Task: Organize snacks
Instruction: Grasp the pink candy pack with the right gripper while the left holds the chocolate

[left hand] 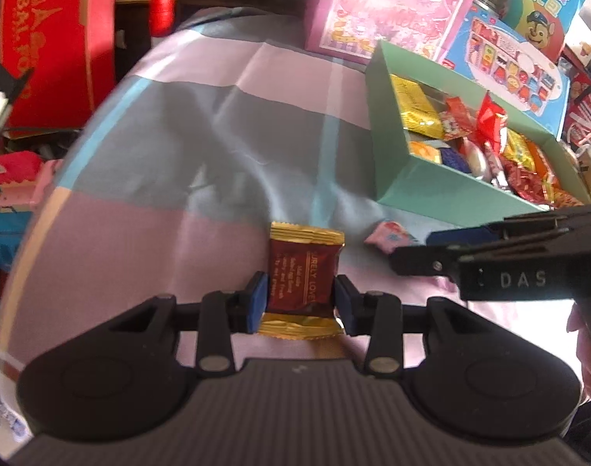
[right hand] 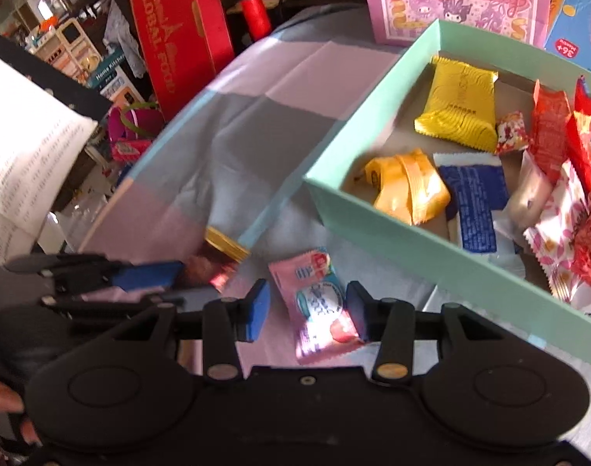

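Blue rubber pads of the left gripper stand on both sides of a dark red snack packet with gold crimped ends. The pads touch its edges, so this claw holds it, low in the middle of the left wrist view, over the pink and grey checked cloth. The right gripper has its pads around a pink sweet wrapper with a white and blue label; only the right pad clearly touches it, so I cannot tell if it is gripped. A mint green cardboard box with many wrapped snacks lies at the right of both views.
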Available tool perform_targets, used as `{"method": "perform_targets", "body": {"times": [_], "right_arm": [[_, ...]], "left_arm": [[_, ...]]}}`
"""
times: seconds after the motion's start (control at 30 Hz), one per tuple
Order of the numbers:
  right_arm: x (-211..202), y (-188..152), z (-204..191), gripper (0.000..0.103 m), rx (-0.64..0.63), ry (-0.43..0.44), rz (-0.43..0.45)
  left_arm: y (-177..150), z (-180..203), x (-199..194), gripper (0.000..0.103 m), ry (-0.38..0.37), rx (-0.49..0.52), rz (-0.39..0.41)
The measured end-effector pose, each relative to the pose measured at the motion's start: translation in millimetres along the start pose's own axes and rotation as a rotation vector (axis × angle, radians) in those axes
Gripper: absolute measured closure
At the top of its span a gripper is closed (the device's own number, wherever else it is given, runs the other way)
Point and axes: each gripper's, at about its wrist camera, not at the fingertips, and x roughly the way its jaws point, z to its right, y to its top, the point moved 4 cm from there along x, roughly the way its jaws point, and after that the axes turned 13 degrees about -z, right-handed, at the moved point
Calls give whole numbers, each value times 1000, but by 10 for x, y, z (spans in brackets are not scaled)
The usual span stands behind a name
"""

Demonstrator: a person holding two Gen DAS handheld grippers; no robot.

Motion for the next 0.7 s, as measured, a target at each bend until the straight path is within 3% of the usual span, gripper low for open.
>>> {"method": "perform_targets", "body": {"times": [0.2, 0.27, 0.43, 0.7], "right_arm": [[82, -60, -229, 59, -148, -136, 22], [96, -87, -261, 72, -184, -195, 33], [-11, -99, -110, 77, -81, -132, 26], [-316, -271, 80, 77, 2, -53, 57]], "left_arm": [[15, 31, 7, 62, 38, 19, 1], [8, 66, 20, 62, 63, 36, 10], [1, 127, 17, 67, 112, 44, 16], [18, 272, -127, 67, 82, 42, 19]]}}
